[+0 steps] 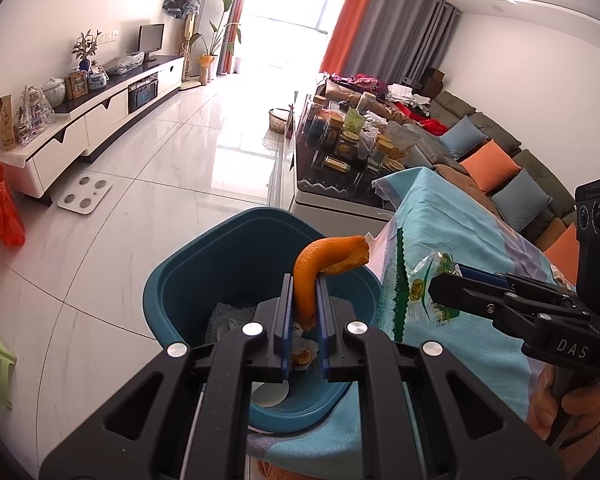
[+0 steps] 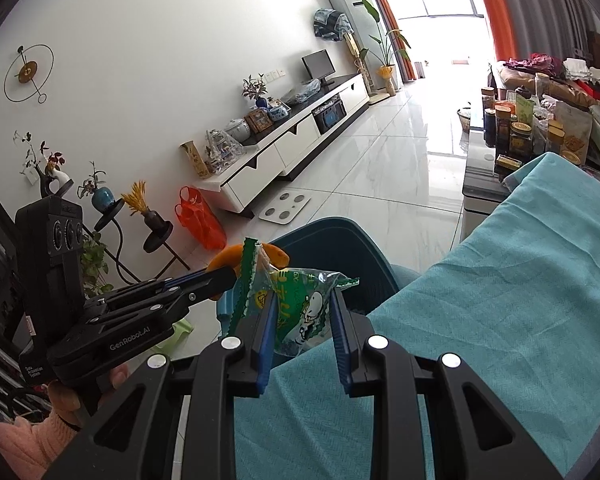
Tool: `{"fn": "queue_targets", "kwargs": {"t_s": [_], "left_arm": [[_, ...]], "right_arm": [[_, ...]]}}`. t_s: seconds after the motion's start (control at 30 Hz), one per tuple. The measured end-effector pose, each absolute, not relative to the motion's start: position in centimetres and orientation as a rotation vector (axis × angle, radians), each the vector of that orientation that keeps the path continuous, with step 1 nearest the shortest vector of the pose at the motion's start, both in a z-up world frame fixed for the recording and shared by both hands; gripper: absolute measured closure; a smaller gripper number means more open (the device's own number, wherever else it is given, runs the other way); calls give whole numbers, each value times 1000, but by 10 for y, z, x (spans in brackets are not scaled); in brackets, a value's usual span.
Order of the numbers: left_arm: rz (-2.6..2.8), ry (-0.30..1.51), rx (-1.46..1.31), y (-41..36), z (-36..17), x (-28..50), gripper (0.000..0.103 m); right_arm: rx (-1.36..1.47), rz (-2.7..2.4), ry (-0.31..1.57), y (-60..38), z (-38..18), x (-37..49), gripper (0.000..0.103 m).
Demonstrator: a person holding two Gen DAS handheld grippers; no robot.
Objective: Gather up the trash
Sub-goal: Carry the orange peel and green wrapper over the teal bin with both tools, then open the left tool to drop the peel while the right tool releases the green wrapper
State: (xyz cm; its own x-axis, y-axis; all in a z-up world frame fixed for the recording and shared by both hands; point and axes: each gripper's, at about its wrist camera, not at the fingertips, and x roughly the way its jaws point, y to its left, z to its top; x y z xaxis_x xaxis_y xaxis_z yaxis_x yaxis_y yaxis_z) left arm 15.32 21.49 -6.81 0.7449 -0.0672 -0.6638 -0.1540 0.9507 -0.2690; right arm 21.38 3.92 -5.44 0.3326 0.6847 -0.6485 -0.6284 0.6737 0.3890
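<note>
Orange peel [image 1: 314,276], curled like a hook, is clamped between the two fingers of the left tool [image 1: 303,312], which hangs directly above a teal plastic bin [image 1: 188,276]. Scraps of peel and pale paper already lie at the bottom of the bin, so the peel seems poised there to be dropped in.

Just to the right, the right tool [image 2: 304,312] pinches a crinkled clear-and-green snack wrapper [image 2: 300,304] between its blue pads, holding it at the edge of the tabletop next to the bin's rim. From the left camera the wrapper hangs off the tip of that tool; how firmly it is gripped is hard to judge, since the film bulges between fingers that sit a little apart.

A turquoise cloth [image 2: 500,300] covers the tabletop, and the bin stands on the floor right against it, likely so trash can be carried over the edge in one short move. Both pieces of trash are lifted; neither is yet in the bin.
</note>
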Motion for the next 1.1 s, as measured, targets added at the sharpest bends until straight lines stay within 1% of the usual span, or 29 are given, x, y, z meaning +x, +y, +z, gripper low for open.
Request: {"fn": "queue_targets", "kwargs": {"t_s": [0.57, 0.9, 1.0, 1.07, 1.1], "left_arm": [[78, 770, -326, 221, -87, 172, 92], [93, 829, -339, 220, -110, 195, 91], [101, 848, -341, 220, -118, 202, 90], [112, 859, -343, 220, -123, 206, 84], [118, 866, -347, 220, -125, 209, 84]], "right_arm": [[41, 851, 920, 53, -66, 230, 79], [36, 831, 976, 72, -75, 239, 78], [22, 823, 987, 77, -78, 241, 76], [22, 812, 998, 78, -81, 243, 74], [21, 806, 1001, 78, -82, 244, 73]]}}
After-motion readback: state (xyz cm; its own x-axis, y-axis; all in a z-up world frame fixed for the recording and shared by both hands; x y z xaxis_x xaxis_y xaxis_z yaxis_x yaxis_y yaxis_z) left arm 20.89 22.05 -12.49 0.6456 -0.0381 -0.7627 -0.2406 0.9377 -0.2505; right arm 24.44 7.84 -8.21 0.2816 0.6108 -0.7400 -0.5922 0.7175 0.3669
